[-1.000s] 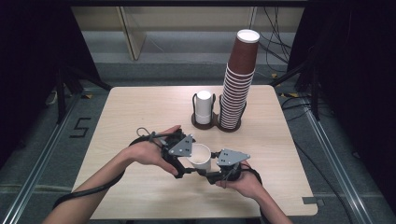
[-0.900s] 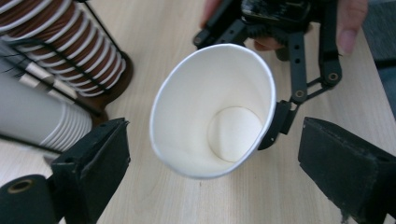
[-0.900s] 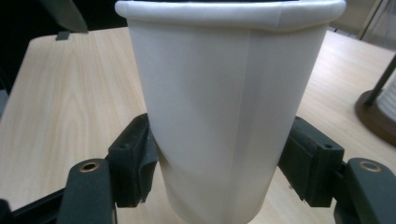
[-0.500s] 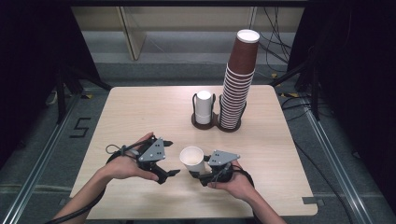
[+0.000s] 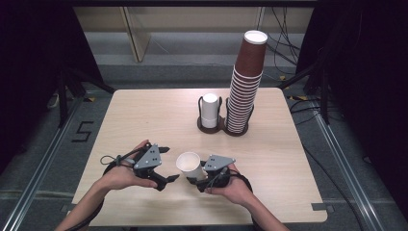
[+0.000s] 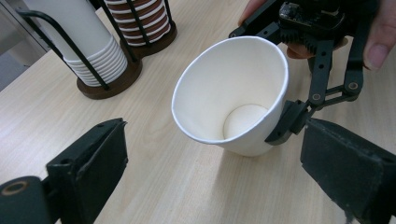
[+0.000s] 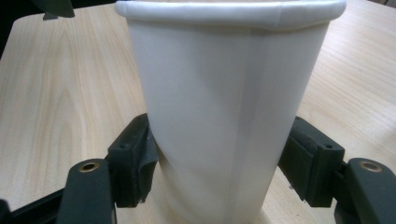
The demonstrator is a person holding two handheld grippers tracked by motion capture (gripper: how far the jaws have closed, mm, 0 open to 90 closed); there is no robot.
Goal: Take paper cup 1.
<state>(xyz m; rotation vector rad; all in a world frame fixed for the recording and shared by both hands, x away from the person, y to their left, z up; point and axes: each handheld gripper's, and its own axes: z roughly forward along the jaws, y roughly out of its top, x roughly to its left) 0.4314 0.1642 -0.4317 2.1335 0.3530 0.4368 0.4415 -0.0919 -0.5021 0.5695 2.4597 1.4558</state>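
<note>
A white paper cup (image 5: 189, 163) is tilted just above the wooden table (image 5: 144, 115) near its front edge, its mouth facing left. My right gripper (image 5: 201, 174) is shut on the cup's lower body. In the right gripper view the pads press both sides of the cup (image 7: 224, 93), denting its wall, at the right gripper (image 7: 219, 172). My left gripper (image 5: 168, 164) stands open just left of the cup, apart from it. In the left gripper view the empty cup (image 6: 233, 93) faces the open left gripper (image 6: 217, 179), with the right gripper (image 6: 292, 123) clamped on its side.
A tall stack of brown cups (image 5: 246, 86) stands in a black wire holder at the back middle. Beside it on the left is a short stack of white cups (image 5: 210, 109) in a matching holder. Bare wood lies to either side of the hands.
My left gripper has drawn away from the cup to the left and toward the front edge. The right gripper with the cup has shifted slightly left.
</note>
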